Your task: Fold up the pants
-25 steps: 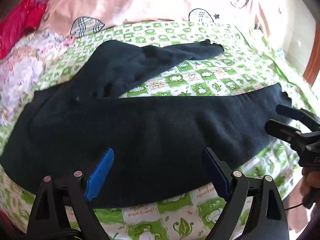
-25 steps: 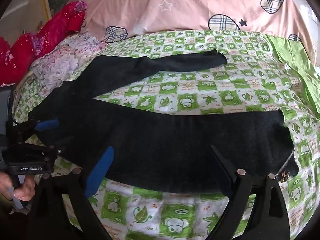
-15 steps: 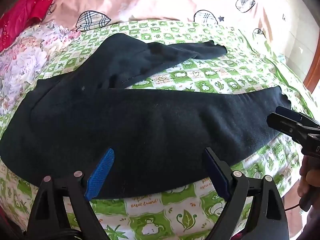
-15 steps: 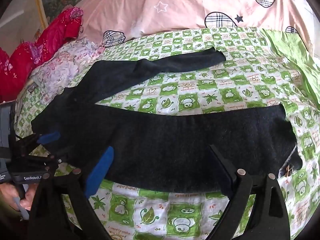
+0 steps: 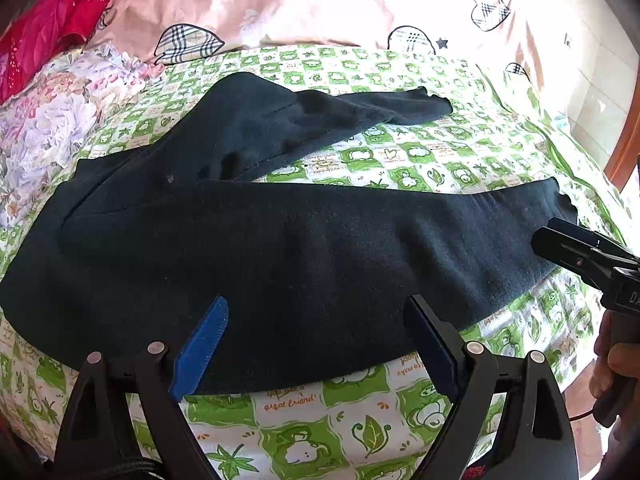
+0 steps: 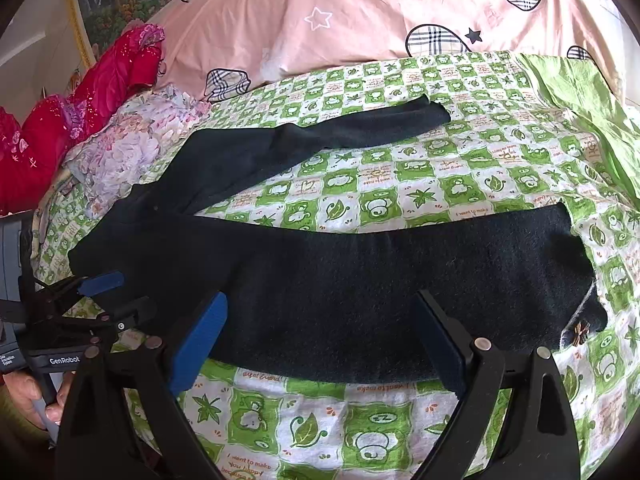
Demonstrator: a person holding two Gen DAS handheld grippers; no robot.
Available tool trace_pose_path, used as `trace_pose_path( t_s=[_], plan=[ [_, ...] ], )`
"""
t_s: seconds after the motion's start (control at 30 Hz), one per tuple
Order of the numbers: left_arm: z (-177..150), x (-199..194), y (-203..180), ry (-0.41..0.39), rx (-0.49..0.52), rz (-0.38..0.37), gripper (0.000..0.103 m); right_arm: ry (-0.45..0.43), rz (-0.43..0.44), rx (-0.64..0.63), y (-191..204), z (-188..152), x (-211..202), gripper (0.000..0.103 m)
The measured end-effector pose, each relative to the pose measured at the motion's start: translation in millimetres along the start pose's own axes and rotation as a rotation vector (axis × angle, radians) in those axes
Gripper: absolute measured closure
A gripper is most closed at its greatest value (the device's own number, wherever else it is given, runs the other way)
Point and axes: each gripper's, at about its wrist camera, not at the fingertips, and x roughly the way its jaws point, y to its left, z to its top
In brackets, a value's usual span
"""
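Black pants (image 5: 280,248) lie spread on a green-and-white checked bedsheet (image 5: 440,152), waist at the left, the two legs splayed apart to the right. They also show in the right wrist view (image 6: 360,280). My left gripper (image 5: 316,316) is open and empty over the near leg's lower edge, close to the waist end; it shows at the left of the right wrist view (image 6: 108,296). My right gripper (image 6: 324,312) is open and empty over the near leg's lower edge. It shows beside the near leg's cuff in the left wrist view (image 5: 560,240).
A pink quilt with plaid hearts (image 6: 360,20) is piled at the back. A floral cloth (image 5: 48,120) and red fabric (image 6: 80,100) lie at the left. A plain green sheet (image 6: 592,120) lies at the right. The bed's near edge is just below the grippers.
Both grippers have drawn back and risen a little from the pants, so more sheet shows below the near leg. The pants have not moved.
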Motion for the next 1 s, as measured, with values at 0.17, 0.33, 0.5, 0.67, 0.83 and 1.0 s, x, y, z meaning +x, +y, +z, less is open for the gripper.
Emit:
trace_pose_path(
  t_s=[0.17, 0.33, 0.5, 0.67, 0.83, 1.0],
  plan=[
    [1.4, -2.6, 2.0, -0.003, -0.002, 0.010, 0.013, -0.014, -0.002, 0.001, 0.6, -1.3, -1.9, 0.010],
    [0.4, -5.2, 3.5, -0.009, -0.003, 0.020, 0.013, -0.014, 0.005, 0.009, 0.6, -2.4, -1.8, 0.010],
    [-0.7, -5.2, 3.8, -0.009, -0.002, 0.021, 0.013, -0.012, 0.009, 0.010, 0.5, -2.9, -1.0, 0.010],
    [-1.3, -5.5, 4.3, -0.009, -0.003, 0.021, 0.013, -0.011, 0.009, 0.010, 1.1, -2.9, 0.5, 0.010],
    [-1.9, -5.9, 5.9, -0.008, -0.004, 0.023, 0.013, -0.007, 0.016, 0.010, 1.9, -3.0, 1.5, 0.010],
    [-0.9, -5.2, 7.3, -0.004, -0.008, 0.031, 0.013, -0.001, 0.023, 0.006, 4.0, -3.0, 3.4, 0.010]
  ],
)
